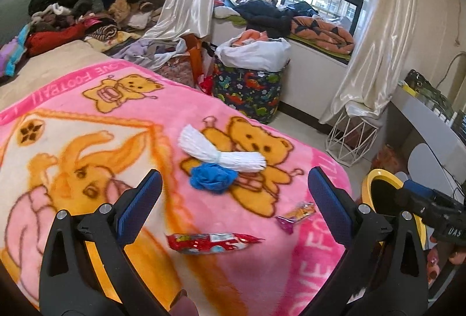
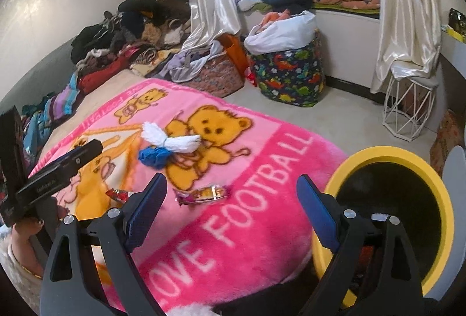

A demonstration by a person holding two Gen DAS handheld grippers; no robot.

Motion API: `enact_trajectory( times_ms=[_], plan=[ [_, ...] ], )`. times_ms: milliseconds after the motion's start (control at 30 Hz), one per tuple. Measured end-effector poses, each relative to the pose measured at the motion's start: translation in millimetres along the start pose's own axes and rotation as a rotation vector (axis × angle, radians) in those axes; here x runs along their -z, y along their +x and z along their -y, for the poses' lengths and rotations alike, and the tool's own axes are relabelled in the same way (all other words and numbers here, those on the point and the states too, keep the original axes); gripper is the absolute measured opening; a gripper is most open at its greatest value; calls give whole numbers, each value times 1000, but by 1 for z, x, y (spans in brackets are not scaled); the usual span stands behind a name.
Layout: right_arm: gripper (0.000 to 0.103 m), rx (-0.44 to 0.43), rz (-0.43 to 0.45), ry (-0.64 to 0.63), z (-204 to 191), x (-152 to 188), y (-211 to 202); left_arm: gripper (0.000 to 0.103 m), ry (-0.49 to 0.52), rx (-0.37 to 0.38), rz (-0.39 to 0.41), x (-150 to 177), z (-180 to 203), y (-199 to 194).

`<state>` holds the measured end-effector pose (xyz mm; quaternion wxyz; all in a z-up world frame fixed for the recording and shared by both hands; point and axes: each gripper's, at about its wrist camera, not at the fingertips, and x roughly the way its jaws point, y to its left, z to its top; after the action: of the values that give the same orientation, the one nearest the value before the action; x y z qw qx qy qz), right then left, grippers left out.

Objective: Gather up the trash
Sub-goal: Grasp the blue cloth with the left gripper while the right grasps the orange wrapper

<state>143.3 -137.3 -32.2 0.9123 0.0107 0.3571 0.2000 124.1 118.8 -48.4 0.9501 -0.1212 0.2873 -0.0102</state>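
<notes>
The left gripper [image 1: 234, 193] is spread wide with nothing between its blue pads, poised over the pink bear blanket [image 1: 96, 123]. Just ahead of its fingertips, between them, lies a red snack wrapper [image 1: 214, 241]; toward its right finger sits an orange-and-purple candy wrapper [image 1: 295, 214], near the blanket's right edge. Farther ahead a crumpled blue cloth [image 1: 212, 177] touches a tied white string bundle [image 1: 220, 151].

The right gripper [image 2: 231, 199] is likewise released and empty. The candy wrapper [image 2: 204, 195] lies straight ahead between its fingers, and the red wrapper [image 2: 118, 195] peeks out beside its left finger. Just right of its right finger stands the yellow-rimmed trash bin [image 2: 390, 154], hard against the bed's edge, mouth open upward.

Only the right view shows the bin whole and the open floor beyond it, up to the dinosaur-print hamper [image 2: 291, 77] and white wire stool [image 2: 407, 109]. The left view catches just a slice of the bin [image 1: 378, 174] behind the other tool.
</notes>
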Motion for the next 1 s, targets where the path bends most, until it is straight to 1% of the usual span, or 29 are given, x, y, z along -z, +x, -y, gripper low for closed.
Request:
enact_trajectory(
  times_ms=[100, 267, 367, 433, 533, 667, 767, 800, 833, 867, 900, 933, 967, 1000],
  plan=[
    [88, 2, -32, -9, -7, 3, 15, 92, -12, -8, -10, -2, -11, 7],
    [87, 5, -89, 25, -7, 5, 45, 92, -22, -14, -56, -3, -23, 29],
    [86, 14, -117, 45, -7, 5, 64, 92, -20, -4, -93, -2, -24, 45],
    [82, 13, -146, 71, -5, 5, 78, 91, -11, 2, -116, -1, -23, 55],
    [76, 13, -196, 102, -3, 7, 99, 86, -4, 15, -143, 0, -22, 70],
    [69, 1, -235, 142, 2, 10, 119, 80, -10, 37, -176, -2, -21, 86],
    [59, -9, -274, 157, 5, 13, 133, 76, 7, 31, -224, 0, -15, 100],
    [50, -17, -293, 168, 7, 15, 138, 76, 9, 30, -237, 0, -14, 104],
    [38, -20, -309, 173, 8, 17, 143, 76, 12, 20, -253, 1, -13, 109],
    [30, -21, -313, 173, 8, 18, 144, 76, 12, 11, -260, 2, -13, 113],
    [13, -30, -319, 170, 7, 20, 145, 75, 12, 7, -272, 3, -13, 118],
    [10, -47, -318, 167, 6, 21, 144, 72, 13, -1, -280, 4, -12, 121],
    [9, -54, -313, 164, 5, 21, 142, 65, 14, -16, -293, 5, -13, 126],
    [8, -63, -308, 157, 4, 21, 139, 61, 10, -21, -301, 7, -14, 129]
  ],
)
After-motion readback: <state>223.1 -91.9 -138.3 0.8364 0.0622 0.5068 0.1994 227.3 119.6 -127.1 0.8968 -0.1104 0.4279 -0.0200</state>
